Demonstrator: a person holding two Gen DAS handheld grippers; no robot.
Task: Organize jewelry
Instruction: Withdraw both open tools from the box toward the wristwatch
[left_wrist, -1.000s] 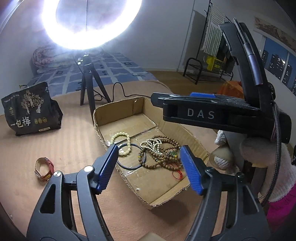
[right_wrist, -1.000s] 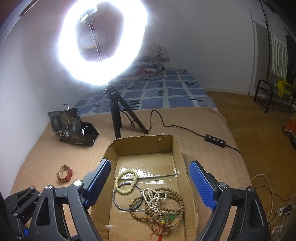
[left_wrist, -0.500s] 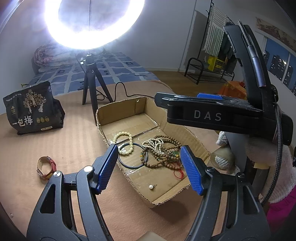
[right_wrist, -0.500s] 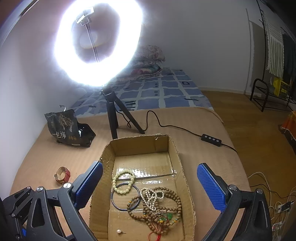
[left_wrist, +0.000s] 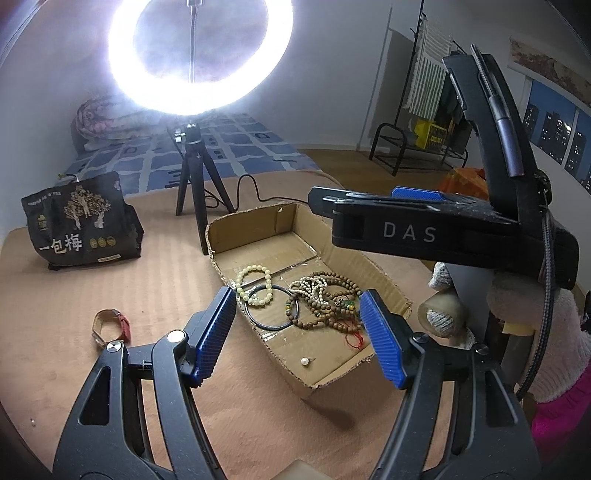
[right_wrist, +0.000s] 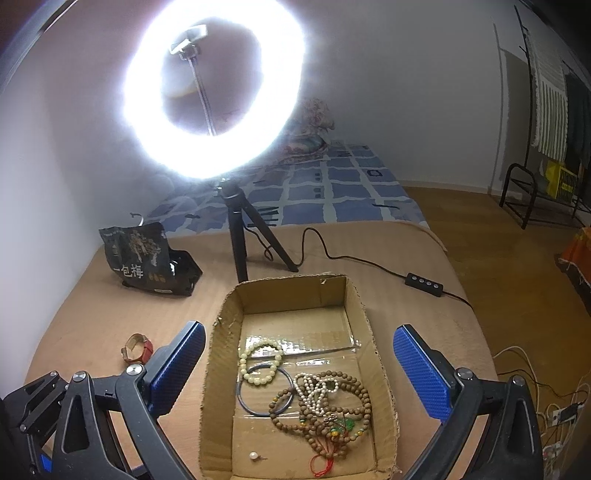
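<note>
A: Right gripper (right_wrist: 295, 373) is seen spread wide with nothing between the blue pads, held over the near end of the cardboard box (right_wrist: 218, 369). Left gripper (left_wrist: 297, 338) is parted too and empty, just left of the box.

B: Jewelry location?

A: Mostly inside the box. Pale bead bracelet (right_wrist: 260, 360) and dark bangle (right_wrist: 263, 391) sit mid-box; brown bead strands (right_wrist: 325, 410) are piled right of them, tangled with a white bead strand (right_wrist: 316, 387). A small pearl earring (right_wrist: 254, 456) lies alone by the near wall. A red-strap watch (right_wrist: 137, 348) is left outside on the tan surface, to the left.

B: Risks?

A: The watch is judged the likely next pick; being low and curled, it could be pushed along the surface instead of clamped. If the bead pile is reached into, several strands could be lifted together because of the tangle. The earring could be lost under the beads, or the light box shoved by a pad.
</note>
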